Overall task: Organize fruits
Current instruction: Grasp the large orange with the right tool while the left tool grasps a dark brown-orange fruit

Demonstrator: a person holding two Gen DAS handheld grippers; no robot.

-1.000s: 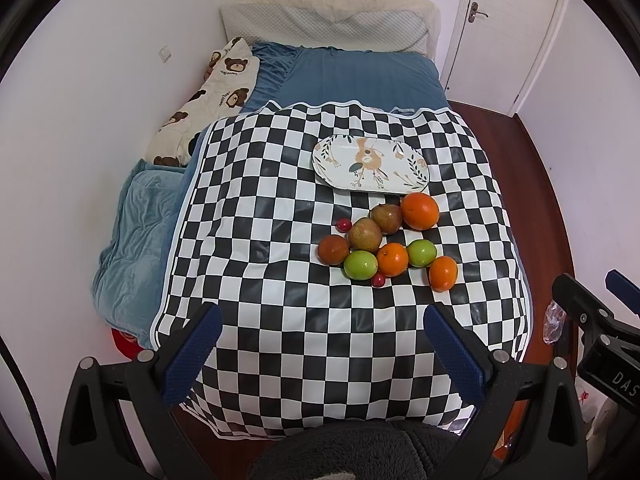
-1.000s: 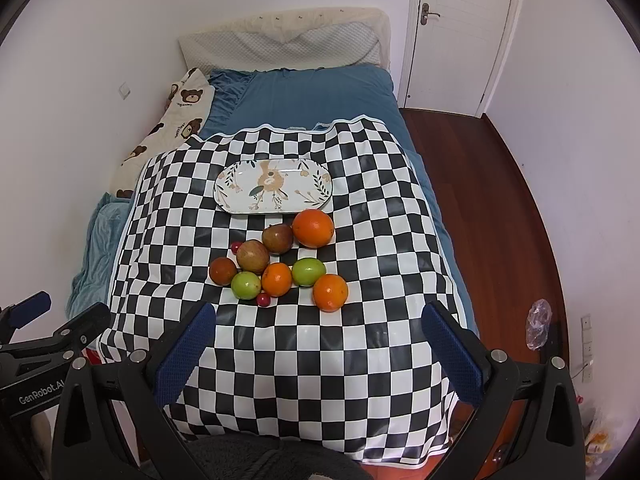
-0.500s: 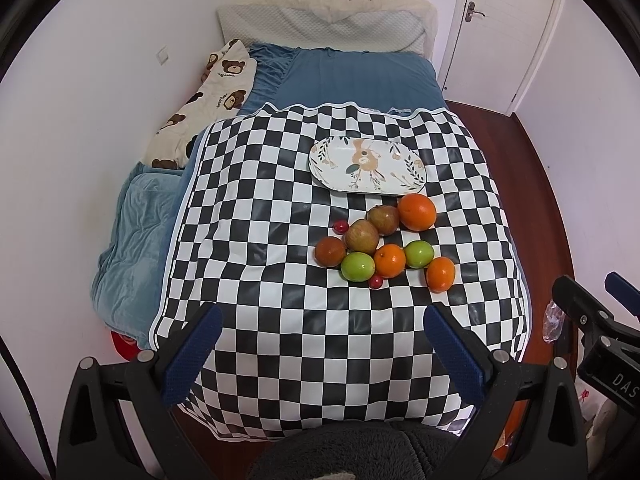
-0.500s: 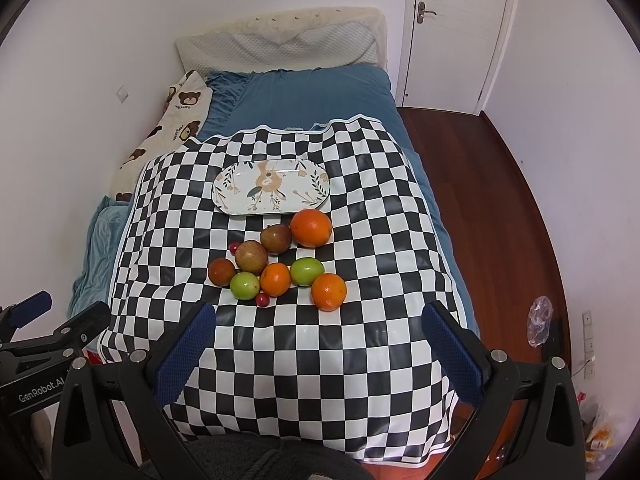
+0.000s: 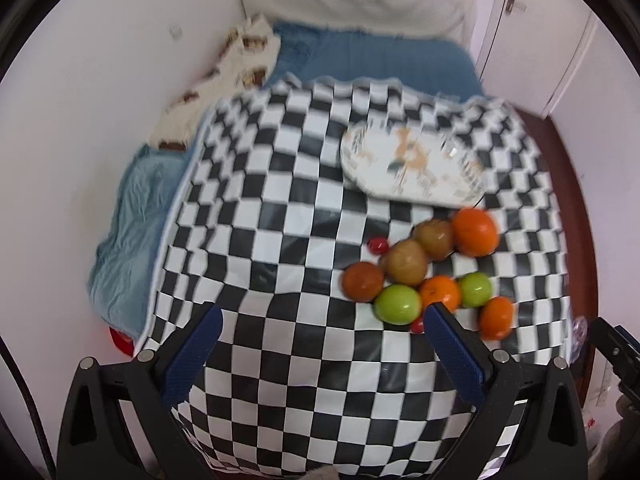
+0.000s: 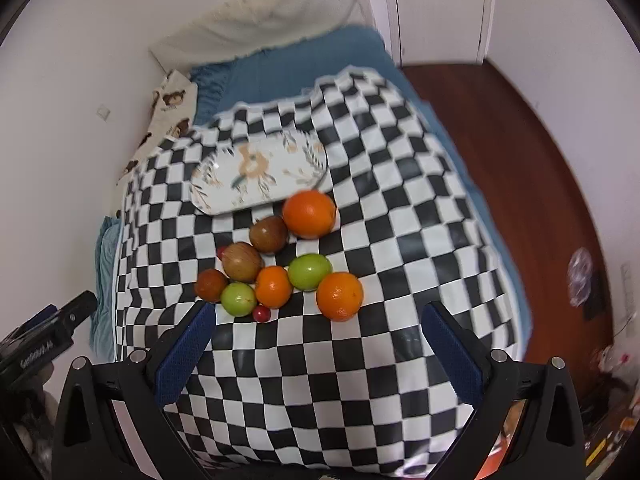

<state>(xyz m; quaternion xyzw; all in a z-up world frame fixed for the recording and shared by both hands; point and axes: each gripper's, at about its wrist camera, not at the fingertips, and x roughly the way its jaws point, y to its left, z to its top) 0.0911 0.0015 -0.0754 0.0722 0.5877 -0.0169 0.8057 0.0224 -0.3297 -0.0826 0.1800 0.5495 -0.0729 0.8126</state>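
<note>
Right wrist view: both tongs, right tongs point(image 6: 320, 340) and left tongs point(image 5: 320, 344), hover wide above fruits point(image 6: 276, 264).

A checkered cloth point(image 6: 360, 360) on the bed point(image 6: 288, 76) carries plate point(image 6: 260, 172) and fruit point(image 6: 276, 264).

Ahead of your tongs stands a bed point(image 6: 304, 64) with a blue sheet, a pale headboard point(image 5: 352, 4) at its far end against the white wall point(image 5: 100, 92). A black-and-white checked cloth point(image 6: 400, 208) covers its near half, and a bear-print pillow point(image 6: 168, 116) lies far left. To your right runs dark wooden floor point(image 6: 520, 152), with a white door point(image 6: 436, 4) beyond.
</note>
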